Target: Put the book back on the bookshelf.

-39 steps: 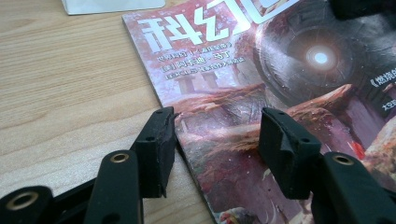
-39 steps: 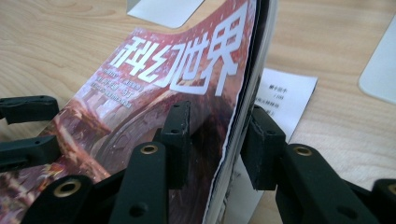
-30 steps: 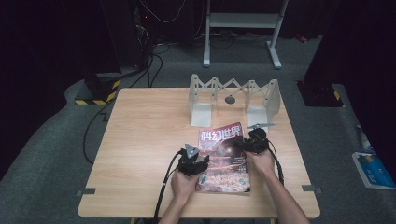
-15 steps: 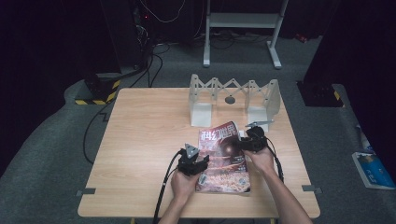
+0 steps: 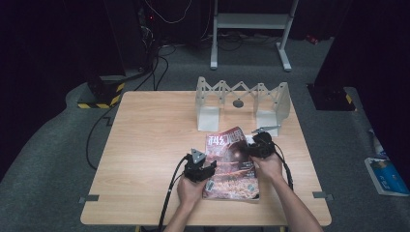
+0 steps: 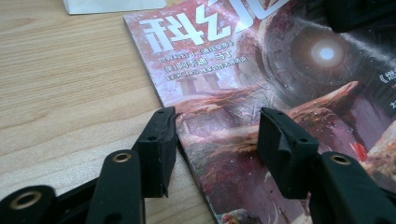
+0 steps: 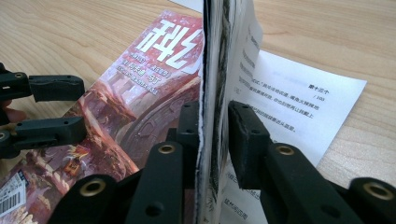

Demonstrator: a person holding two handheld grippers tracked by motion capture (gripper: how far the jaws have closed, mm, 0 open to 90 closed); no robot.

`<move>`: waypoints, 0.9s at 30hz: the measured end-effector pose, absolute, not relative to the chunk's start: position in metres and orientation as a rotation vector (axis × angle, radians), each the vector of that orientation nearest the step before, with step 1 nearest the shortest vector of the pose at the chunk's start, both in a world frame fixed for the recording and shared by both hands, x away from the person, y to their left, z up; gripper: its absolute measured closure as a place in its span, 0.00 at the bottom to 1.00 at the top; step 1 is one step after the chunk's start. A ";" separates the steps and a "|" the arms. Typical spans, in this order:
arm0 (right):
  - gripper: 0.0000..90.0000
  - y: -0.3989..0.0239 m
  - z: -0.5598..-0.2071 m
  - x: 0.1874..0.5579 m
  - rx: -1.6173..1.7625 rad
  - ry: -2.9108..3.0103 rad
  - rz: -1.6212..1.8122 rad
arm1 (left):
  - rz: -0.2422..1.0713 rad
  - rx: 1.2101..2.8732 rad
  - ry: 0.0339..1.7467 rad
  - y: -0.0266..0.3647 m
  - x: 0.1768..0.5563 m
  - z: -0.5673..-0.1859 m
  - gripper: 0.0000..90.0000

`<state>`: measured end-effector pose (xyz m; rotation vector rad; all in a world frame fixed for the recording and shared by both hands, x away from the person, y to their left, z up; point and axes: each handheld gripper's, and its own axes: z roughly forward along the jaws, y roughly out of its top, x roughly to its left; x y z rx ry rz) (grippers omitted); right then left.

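Magazine (image 5: 232, 164) lies on wooden table (image 5: 145, 145), near front edge, before white folding rack (image 5: 241, 104). Left gripper (image 6: 215, 140) at magazine's left edge, jaws open, straddling spine, not pinching. Right gripper (image 7: 212, 135) jaws just closing around lifted sheaf of pages at right edge; white text page (image 7: 289, 112) beneath.

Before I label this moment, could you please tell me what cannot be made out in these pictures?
- Right gripper view: whether the pads press the lifted pages of the magazine; the page stack hides the contact.
- Same view: the print on the open page is too small and blurred.
- Left gripper view: the magazine's lower part is cut off by the bottom edge.
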<state>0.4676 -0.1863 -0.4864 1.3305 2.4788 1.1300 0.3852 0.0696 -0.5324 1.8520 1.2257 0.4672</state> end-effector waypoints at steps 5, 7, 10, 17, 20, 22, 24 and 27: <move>0.89 -0.183 -0.482 0.463 1.288 2.472 1.124 | 0.450 1.849 1.219 0.070 0.386 -0.532 0.48; 0.89 -0.182 -0.480 0.462 1.285 2.472 1.119 | 0.442 1.845 1.224 0.072 0.386 -0.532 0.46; 0.90 -0.180 -0.479 0.460 1.278 2.474 1.111 | 0.430 1.832 1.237 0.073 0.387 -0.532 0.44; 0.91 -0.180 -0.475 0.458 1.271 2.472 1.135 | 0.419 1.834 1.236 0.076 0.387 -0.531 0.44; 0.91 -0.181 -0.474 0.457 1.266 2.472 1.157 | 0.421 1.836 1.234 0.076 0.387 -0.531 0.44; 0.92 -0.181 -0.472 0.456 1.259 2.473 1.173 | 0.415 1.827 1.236 0.076 0.387 -0.531 0.44; 0.92 -0.182 -0.471 0.455 1.237 2.478 1.188 | 0.413 1.825 1.233 0.077 0.387 -0.530 0.42; 0.92 -0.181 -0.469 0.453 1.226 2.487 1.197 | 0.417 1.814 1.229 0.079 0.387 -0.529 0.41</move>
